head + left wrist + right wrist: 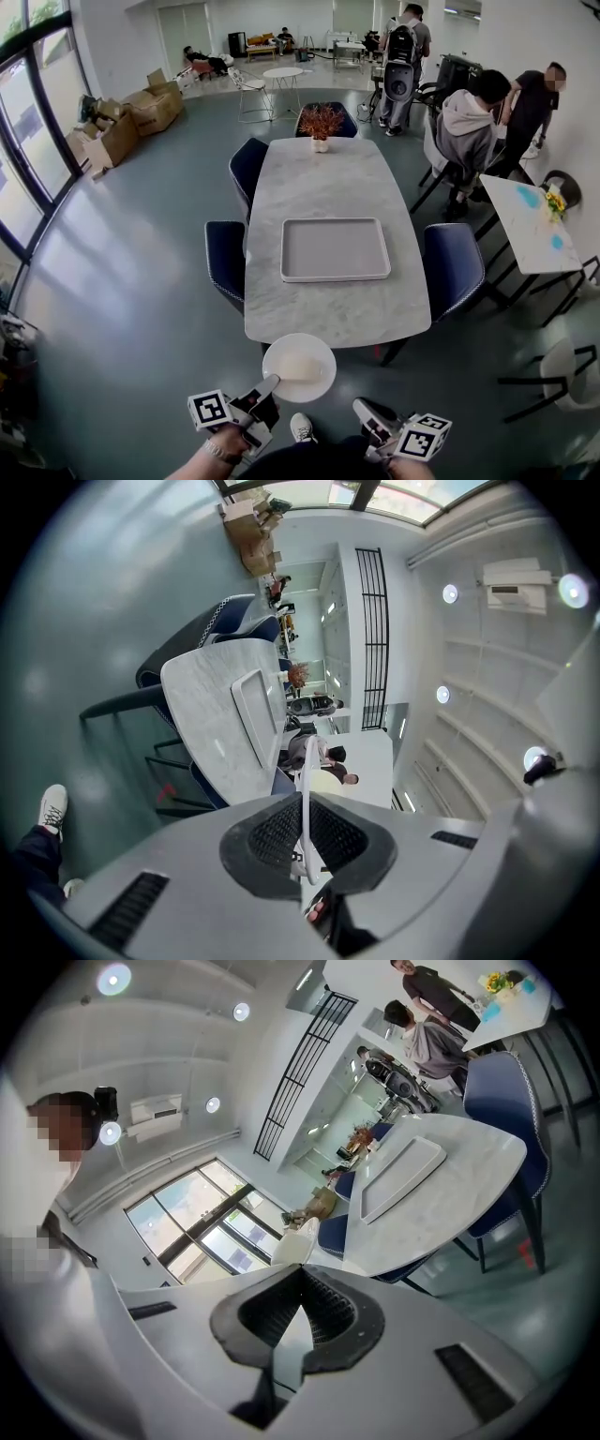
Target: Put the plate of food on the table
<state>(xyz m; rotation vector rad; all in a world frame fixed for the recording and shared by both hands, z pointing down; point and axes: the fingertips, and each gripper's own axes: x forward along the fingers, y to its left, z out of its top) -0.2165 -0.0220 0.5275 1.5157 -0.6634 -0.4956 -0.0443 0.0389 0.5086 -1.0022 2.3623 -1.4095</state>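
Left fingers (263, 390): pinching the rim of the white plate (323, 381).
Right fingers (371, 418): closed, empty.
Tip: keep it level past the bench (328, 187) edge.

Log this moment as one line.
left gripper: shut on plate rim | food: on plate, held at near end of table | right gripper: shut, empty | tray: empty, mid-table

One marble table (337, 187) was counted, with one grey tray (335, 249) and one potted plant (321, 122) set on it. Four blue chairs (453, 267) were seen around it. One white plate (317, 382) with one pale piece of food (295, 366) was noted. Two grippers were counted: the left gripper (265, 389) and the right gripper (364, 410). Three people (464, 127) were seen at the right, near one white side table (525, 225).
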